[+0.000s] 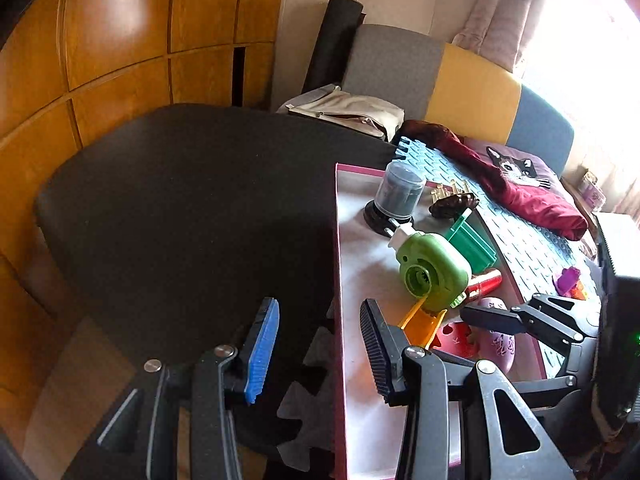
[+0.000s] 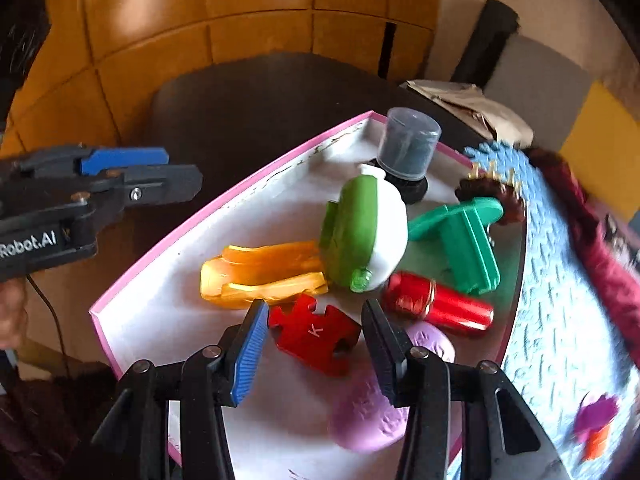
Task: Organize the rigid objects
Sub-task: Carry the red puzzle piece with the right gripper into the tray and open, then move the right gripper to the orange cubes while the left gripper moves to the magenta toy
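Note:
A pink-rimmed white box (image 2: 132, 304) holds several rigid toys: a green and white toy camera (image 2: 364, 232), an orange clip (image 2: 260, 276), a red puzzle piece (image 2: 316, 332), a red tube (image 2: 440, 304), a green stand (image 2: 464, 240), a lilac oval piece (image 2: 368, 412) and a clear-capped jar (image 2: 408, 148). My right gripper (image 2: 316, 344) is open, its fingers on either side of the red puzzle piece just above it. My left gripper (image 1: 320, 344) is open and empty, astride the box's left rim (image 1: 338, 280). It also shows at the left of the right wrist view (image 2: 160, 172).
The box lies on a dark round table (image 1: 180, 200) and a blue foam mat (image 1: 520, 240). A purple and orange toy (image 2: 596, 424) and a brown hair clip (image 1: 454, 202) lie on the mat. A red garment (image 1: 532, 196) and cushions lie beyond.

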### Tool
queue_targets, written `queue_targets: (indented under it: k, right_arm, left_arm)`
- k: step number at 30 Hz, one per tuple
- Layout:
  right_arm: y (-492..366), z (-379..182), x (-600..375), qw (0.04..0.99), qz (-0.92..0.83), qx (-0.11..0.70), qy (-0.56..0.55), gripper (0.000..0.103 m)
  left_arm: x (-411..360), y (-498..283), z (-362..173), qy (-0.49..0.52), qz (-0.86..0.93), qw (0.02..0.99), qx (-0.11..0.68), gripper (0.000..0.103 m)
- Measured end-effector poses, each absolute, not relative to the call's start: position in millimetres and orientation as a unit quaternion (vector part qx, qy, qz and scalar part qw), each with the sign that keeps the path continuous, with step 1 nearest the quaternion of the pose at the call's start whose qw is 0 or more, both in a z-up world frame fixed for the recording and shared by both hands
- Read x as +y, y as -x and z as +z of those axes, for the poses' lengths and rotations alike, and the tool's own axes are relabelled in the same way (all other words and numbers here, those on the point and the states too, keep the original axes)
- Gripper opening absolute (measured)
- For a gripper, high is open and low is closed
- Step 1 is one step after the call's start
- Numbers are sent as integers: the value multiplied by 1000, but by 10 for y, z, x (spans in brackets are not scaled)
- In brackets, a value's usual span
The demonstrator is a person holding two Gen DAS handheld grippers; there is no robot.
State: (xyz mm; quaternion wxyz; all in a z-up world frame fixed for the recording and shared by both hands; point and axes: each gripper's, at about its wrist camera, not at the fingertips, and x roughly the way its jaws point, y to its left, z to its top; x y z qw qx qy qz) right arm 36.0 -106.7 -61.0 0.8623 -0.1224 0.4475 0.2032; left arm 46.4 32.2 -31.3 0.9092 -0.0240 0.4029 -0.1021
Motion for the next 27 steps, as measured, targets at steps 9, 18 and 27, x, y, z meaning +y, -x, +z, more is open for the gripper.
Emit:
queue_targets:
  k: [9,18,27]
  right_arm:
    - [-346,-489,-1217,876,196,435,72,50]
    - [-241,-205,-1539,902,165,398,28,50]
    - [-161,1,-2185,920,100,380,6,50]
  left_arm:
    - [290,-416,-283,17,-104,912,397,43]
    - [199,-344,-200,2,-112,915,387,43]
    - [21,-297,-147,-17,-131,914,383,43]
